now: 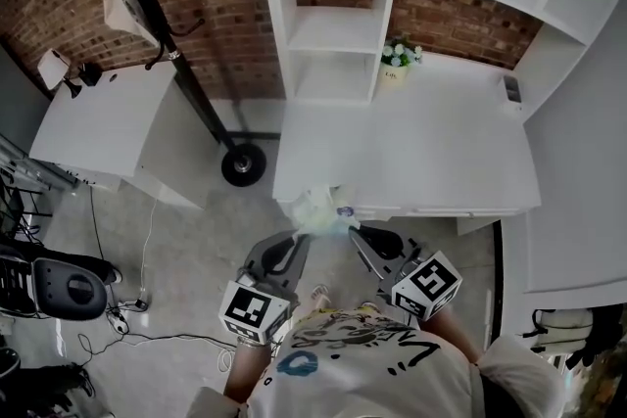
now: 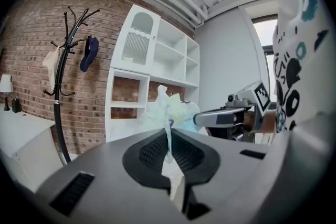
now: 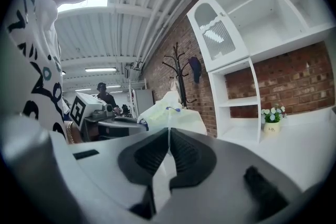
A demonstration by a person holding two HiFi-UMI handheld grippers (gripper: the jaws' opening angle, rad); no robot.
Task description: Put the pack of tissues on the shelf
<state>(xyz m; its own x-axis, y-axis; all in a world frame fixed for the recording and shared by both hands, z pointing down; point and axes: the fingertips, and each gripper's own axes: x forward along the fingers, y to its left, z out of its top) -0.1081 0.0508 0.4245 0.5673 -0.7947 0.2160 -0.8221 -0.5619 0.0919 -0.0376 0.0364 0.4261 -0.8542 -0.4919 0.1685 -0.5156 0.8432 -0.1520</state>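
Observation:
The pack of tissues (image 1: pixel 318 208), pale and crinkly in clear wrap, hangs in the air just before the front edge of the white desk (image 1: pixel 431 152). My left gripper (image 1: pixel 302 236) is shut on its left edge and my right gripper (image 1: pixel 351 230) is shut on its right edge. In the left gripper view the pack (image 2: pixel 170 110) rises from between the closed jaws, with the right gripper (image 2: pixel 202 118) beside it. In the right gripper view the pack (image 3: pixel 170 113) stands the same way above the shut jaws. The white shelf unit (image 1: pixel 328 24) stands at the back of the desk.
A small pot of white flowers (image 1: pixel 397 62) sits on the desk beside the shelf unit. A black coat rack with a round base (image 1: pixel 242 163) stands to the left. A white side table (image 1: pixel 98 117) is further left. A small device (image 1: pixel 510 89) lies at the desk's right end.

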